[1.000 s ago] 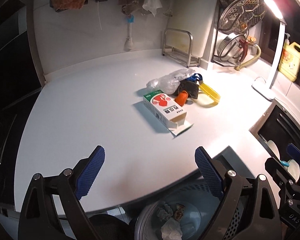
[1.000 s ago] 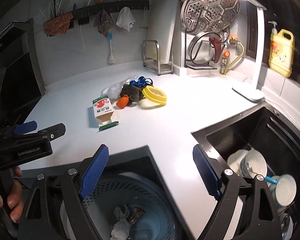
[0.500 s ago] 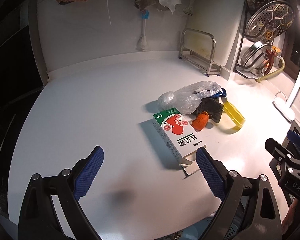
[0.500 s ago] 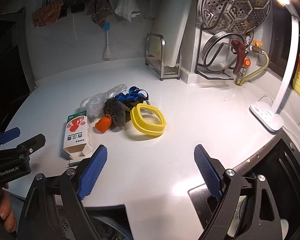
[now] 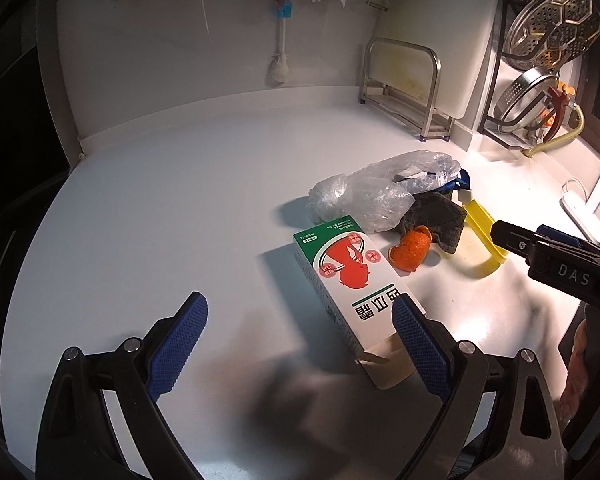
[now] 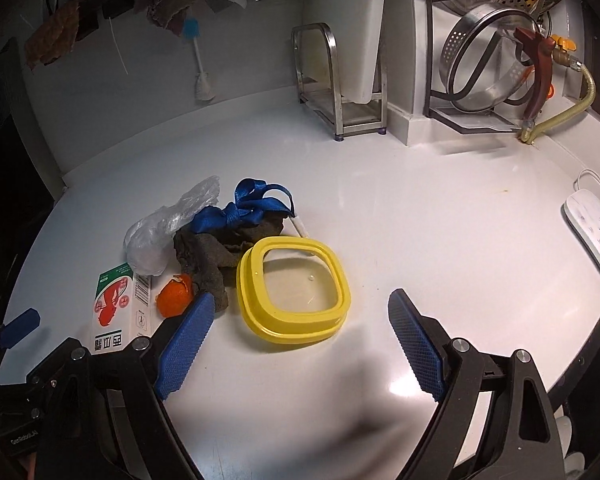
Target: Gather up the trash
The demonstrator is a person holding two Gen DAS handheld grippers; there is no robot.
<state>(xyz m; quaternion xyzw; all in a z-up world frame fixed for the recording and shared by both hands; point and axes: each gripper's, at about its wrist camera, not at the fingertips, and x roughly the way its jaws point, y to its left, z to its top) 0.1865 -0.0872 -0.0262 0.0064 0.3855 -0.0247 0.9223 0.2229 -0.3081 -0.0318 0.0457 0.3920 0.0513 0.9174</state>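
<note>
On the white surface [image 6: 420,208] all the trash lies together, nothing collected yet: milk carton [image 5: 352,280], yellow lid [image 6: 294,292], plastic bag [image 5: 380,192], dark rag [image 6: 208,256], orange peel [image 5: 412,254]. Left tool [image 5: 300,344] and right tool [image 6: 296,344] both stand apart, empty.

carton [image 5: 356,292] flat, flap open | orange peel [image 5: 411,249] beside | crumpled plastic bag [image 5: 380,194] behind

Dim kitchen, warm light from the right, countertop [image 6: 440,216] glare, fisheye-dark corners, blurred foreground shadows
</note>
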